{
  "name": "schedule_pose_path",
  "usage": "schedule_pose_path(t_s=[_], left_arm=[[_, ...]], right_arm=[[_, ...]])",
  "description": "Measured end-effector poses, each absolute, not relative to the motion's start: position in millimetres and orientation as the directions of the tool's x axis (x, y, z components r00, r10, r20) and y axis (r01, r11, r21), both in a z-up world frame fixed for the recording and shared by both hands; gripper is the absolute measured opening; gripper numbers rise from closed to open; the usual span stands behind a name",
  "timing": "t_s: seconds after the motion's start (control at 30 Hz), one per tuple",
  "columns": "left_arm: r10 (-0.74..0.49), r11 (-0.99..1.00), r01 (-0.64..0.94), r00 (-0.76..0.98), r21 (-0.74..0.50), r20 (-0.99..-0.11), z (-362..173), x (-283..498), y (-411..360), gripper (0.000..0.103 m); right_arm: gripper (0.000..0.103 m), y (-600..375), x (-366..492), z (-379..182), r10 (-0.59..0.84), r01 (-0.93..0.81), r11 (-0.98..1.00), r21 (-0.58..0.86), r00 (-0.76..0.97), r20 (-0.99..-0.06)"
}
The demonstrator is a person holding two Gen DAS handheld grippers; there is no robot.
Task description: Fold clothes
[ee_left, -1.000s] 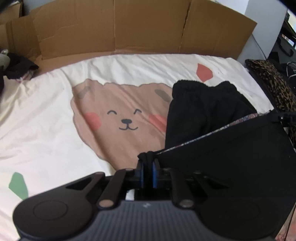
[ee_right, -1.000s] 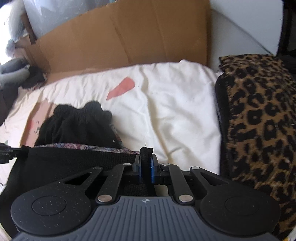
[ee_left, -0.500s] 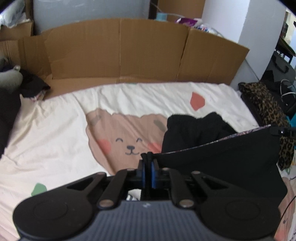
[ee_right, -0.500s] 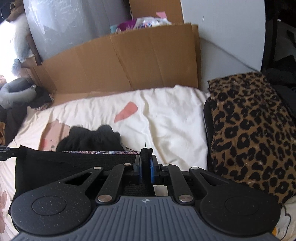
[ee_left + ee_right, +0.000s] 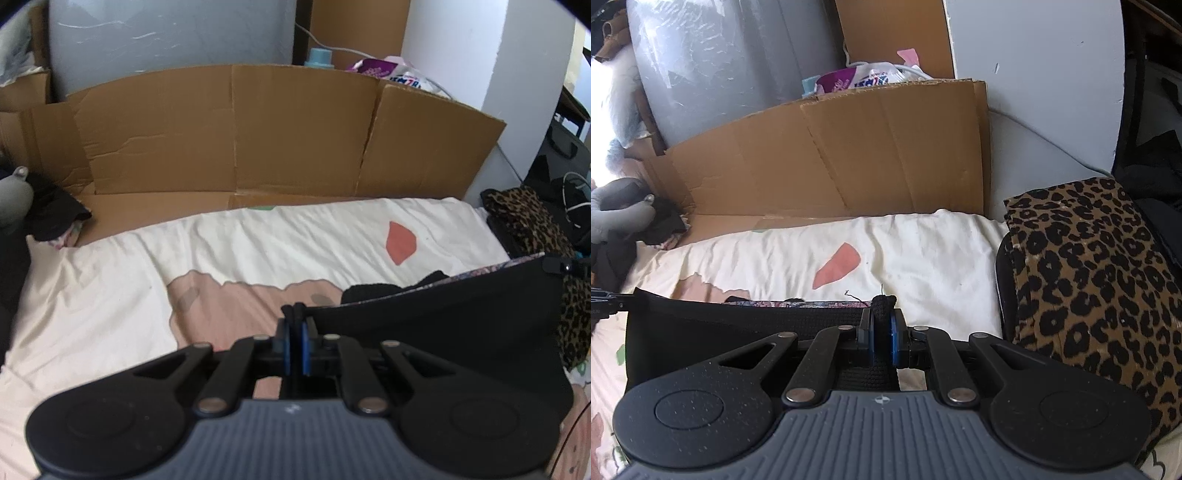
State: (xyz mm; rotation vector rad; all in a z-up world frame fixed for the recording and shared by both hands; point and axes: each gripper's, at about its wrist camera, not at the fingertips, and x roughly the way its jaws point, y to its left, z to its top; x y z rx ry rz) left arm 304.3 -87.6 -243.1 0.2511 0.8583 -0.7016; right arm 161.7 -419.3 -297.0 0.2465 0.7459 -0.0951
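Black cloth hangs in the air above the bed. It is a black garment, and it is stretched flat between two grippers, like a little curtain. Its top edge shows a thin strip of flowery pattern.

The left gripper has its two blue fingers squeezed tight on one top corner of the garment. The right gripper has its fingers squeezed tight on the other top corner, with a bunch of black knit poking up between them. A loose thread sticks up there too.

Under the garment lies the bed sheet. It is cream with a pink-brown shape and a red patch printed on it. A second dark, fuzzy pile of clothes rests on the sheet, just behind the hanging garment, and only its top peeks over the edge.

Behind the bed sheet stands a long wall of brown cardboard. At the right end of the sheet sits a leopard-print cushion, close beside the right gripper. At the far left end of the sheet there is a heap of dark things and something soft and grey.
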Motion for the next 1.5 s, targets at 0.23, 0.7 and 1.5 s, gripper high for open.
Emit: schedule_pose_path(t_s=[0.23,0.7,1.5], left_arm=[[-0.467,0.726,0.683,0.408,-0.077,-0.784,-270,329,-103,0.007],[-0.533,0.685,0.715,0.362,-0.139,-0.765,-290,361,-109,0.007],[-0.465,0.738,0.666,0.379,-0.113,-0.8,-298,373,-115,0.025]], right_arm=[[0.007,-419,186,-314,-0.035,0.179,0.977,0.118,0.673,-0.739],[0.007,-402,222,-322,-0.142,0.168,0.985,-0.048,0.607,-0.782],[0.015,-394,232,-361,-0.191,0.21,0.975,-0.078,0.596,-0.78]])
